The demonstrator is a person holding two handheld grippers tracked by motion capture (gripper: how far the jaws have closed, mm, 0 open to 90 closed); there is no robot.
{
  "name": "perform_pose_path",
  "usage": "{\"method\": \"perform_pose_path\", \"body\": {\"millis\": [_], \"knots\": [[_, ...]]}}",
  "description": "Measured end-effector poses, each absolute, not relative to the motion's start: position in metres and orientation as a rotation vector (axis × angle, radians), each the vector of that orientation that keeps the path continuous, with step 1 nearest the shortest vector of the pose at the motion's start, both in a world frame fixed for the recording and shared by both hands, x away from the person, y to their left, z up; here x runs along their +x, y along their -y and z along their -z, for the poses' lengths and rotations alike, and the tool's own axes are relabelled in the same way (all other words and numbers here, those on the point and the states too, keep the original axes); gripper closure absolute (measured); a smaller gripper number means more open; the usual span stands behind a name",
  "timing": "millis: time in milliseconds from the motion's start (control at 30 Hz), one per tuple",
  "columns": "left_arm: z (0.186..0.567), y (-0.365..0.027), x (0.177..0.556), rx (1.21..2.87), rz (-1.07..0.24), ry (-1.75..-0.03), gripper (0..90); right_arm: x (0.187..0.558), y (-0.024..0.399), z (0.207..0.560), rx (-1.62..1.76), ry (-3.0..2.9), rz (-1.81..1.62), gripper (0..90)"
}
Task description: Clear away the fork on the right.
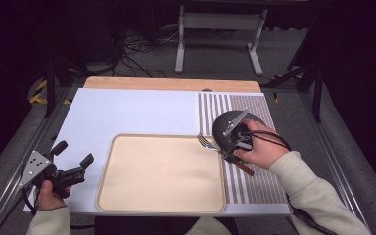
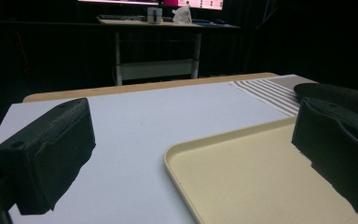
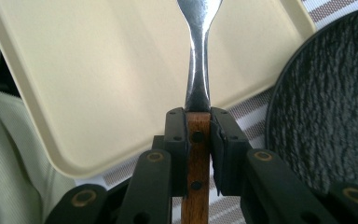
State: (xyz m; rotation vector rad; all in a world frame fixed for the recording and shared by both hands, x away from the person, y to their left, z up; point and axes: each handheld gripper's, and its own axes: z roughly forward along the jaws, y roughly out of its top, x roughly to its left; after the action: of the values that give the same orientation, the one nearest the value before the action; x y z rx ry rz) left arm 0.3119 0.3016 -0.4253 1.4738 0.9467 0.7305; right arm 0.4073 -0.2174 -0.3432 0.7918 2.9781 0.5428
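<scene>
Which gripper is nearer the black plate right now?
Right. The right gripper, shut on the fork, sits at the black plate; the left gripper is across the tray.

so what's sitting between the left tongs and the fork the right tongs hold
The empty beige rectangular plastic tray lies between the left tongs and the wooden-handled metal fork, seen in the high view.

fork [image 3: 198, 56] tines cut off by top edge of right gripper view, wooden handle partly hidden between pads, black plate [image 3: 326, 107] cropped at right edge
</scene>
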Motion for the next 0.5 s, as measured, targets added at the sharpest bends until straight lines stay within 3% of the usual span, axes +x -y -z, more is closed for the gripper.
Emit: {"method": "perform_pose_path", "body": {"millis": [500], "knots": [[0.424,-0.302,0.311,1.469,-0.732,-0.945,0.0,0.408,0.182,0.352,1.075,-2.954,-0.639,77.6]]}}
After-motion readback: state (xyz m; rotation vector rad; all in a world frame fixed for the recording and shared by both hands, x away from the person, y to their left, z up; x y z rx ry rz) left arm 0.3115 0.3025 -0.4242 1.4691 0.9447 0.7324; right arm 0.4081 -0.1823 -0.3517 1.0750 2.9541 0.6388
